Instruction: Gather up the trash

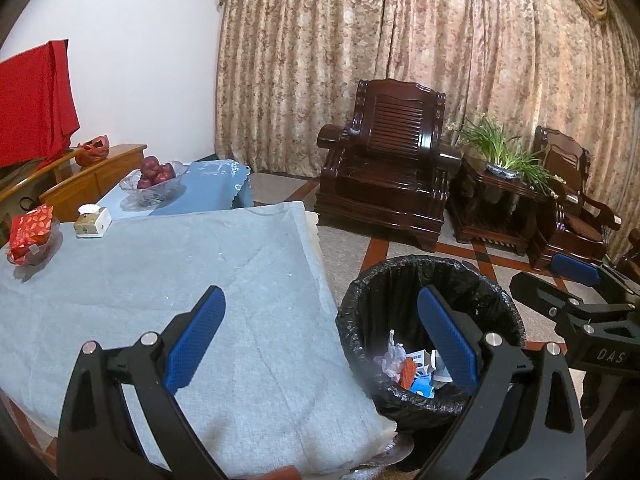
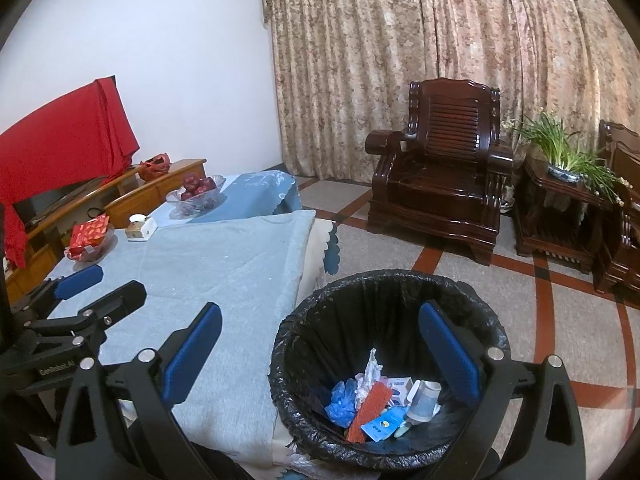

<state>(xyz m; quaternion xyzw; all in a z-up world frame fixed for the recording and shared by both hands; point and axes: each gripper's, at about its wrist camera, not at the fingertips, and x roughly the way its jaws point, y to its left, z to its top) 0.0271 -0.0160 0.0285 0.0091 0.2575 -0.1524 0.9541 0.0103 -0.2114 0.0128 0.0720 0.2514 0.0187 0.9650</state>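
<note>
Currently both tools are empty with jaws spread wide: the left hand-held gripper (image 1: 320, 344) hangs over the counter (image 1: 160, 288) edge, and the right hand-held gripper (image 2: 320, 356) straddles the near rim of the trash bin (image 2: 472, 292). The bin stands on the floor just beside the counter's right edge, lined with a black bag, and already holds the collected trash (image 2: 376, 404): crumpled wrappers, a red strip, blue plastic and small cartons. No loose trash shows on the grey cloth near either tool. Remaining counter items, a tissue box (image 1: 93, 222) and a red packet in a dish (image 1: 31, 236), sit at the far left edge, well apart from the bin. Judged from this layout, the left tool is nearer to those items, and the right tool is nearer to the bin, which lies ahead and below it.
</note>
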